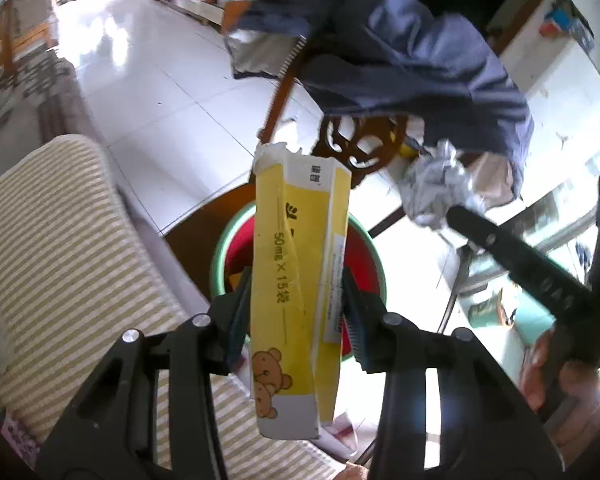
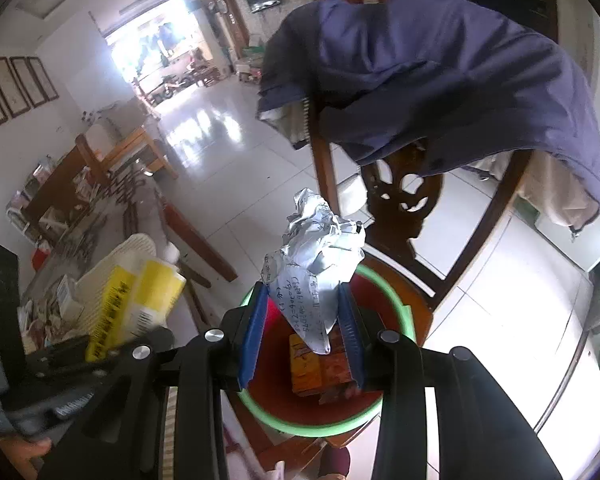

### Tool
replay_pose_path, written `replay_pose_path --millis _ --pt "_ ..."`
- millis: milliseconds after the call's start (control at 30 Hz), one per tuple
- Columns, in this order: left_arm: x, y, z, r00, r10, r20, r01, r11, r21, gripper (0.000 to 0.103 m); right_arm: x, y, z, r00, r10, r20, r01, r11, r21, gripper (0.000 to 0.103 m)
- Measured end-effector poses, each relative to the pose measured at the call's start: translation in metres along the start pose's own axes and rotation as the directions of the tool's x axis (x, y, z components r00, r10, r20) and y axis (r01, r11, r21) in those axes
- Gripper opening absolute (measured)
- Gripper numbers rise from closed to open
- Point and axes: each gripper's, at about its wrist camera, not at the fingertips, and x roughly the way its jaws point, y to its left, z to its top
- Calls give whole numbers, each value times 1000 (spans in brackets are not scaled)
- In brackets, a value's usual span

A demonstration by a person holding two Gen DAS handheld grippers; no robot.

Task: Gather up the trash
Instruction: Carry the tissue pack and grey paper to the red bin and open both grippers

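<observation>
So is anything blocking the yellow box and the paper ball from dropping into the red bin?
Nothing visible is. The yellow box in the left gripper and the crumpled paper in the right gripper hang over the open red bin, which already holds an orange box.

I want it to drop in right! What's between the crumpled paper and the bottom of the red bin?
In the right wrist view, an orange box lies in the red bin beneath the crumpled paper.

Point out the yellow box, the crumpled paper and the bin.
yellow box (image 1: 296, 280), left wrist view, its printed front face.
crumpled paper (image 2: 320, 256), right wrist view, its middle.
bin (image 2: 404, 316), right wrist view, its green rim.
</observation>
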Motion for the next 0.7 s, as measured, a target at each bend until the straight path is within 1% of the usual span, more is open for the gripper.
replay_pose_path --millis 133,167,200,233,267,300,367,467,567,700 --pt "13 -12 4 1000 -12 -23 13 999 37 44 -5 -11 5 1000 -11 16 11 1000 10 35" --pt "15 -12 4 1000 -12 -27 13 999 38 50 -2 -13 6 1000 -12 13 11 1000 11 35" --pt "15 -12 4 1000 -7 -26 8 999 32 58 0 -14 6 1000 -11 9 11 1000 11 35" --pt "14 -10 3 1000 -2 -10 2 1000 21 76 1 -14 6 1000 -10 5 10 1000 10 35" --pt "12 -8 3 1000 3 5 -3 1000 11 82 3 -14 5 1000 -8 -2 8 1000 7 35" --pt "7 -4 2 1000 7 20 -7 1000 -4 82 5 -13 6 1000 -6 -6 6 1000 4 35" --pt "0 2 2 1000 7 20 -6 1000 -25 82 11 -10 5 1000 -3 -17 3 1000 -3 35" --pt "-16 15 -3 999 27 37 -26 999 -47 86 20 -5 4 999 6 -42 -7 1000 -13 35" --pt "-35 32 -11 996 69 65 -64 995 -72 86 30 3 2 998 12 -64 -14 999 -32 36" --pt "-60 56 -23 985 138 106 -125 984 -123 86 44 11 -1 995 11 -95 -16 999 -48 38"
